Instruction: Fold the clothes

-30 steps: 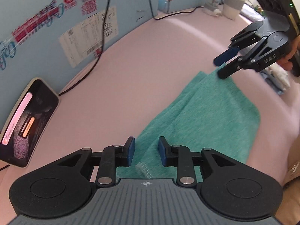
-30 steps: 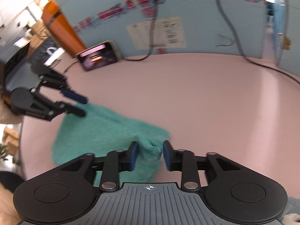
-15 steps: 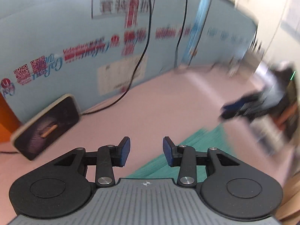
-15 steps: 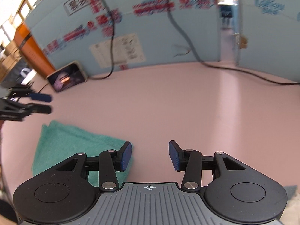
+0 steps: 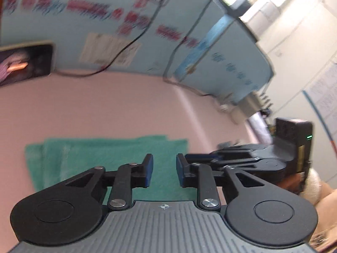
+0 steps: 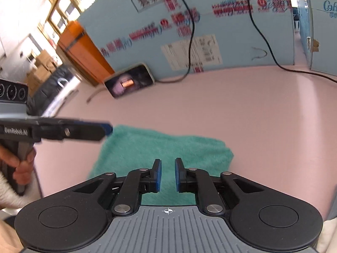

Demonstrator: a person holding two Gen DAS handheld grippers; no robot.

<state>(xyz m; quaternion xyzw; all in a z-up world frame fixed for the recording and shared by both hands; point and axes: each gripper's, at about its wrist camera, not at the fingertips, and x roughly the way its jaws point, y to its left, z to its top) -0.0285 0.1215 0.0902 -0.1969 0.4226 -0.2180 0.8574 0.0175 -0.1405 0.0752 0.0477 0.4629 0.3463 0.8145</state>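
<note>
On the pink tabletop point(image 6: 242, 113), the teal towel point(image 6: 164, 145) is lying folded into a flat, fuzzy rectangle, its layered edges stacking up along one side in the left wrist view. The left gripper point(image 5: 163, 169) and right gripper point(image 6: 167, 174) are both hovering above it, jaws closing on nothing, pads apart, no cloth between them. A phone point(image 6: 130, 82) is leaning against the blue wall point(image 6: 242, 42) behind.

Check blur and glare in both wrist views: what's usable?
Left wrist: wall print smeared by motion, green towel soft, window side blown out. Right wrist: towel crisper, wall text and the left hand-held gripper blurred, windows overexposed. Both fisheye-bent.
</note>
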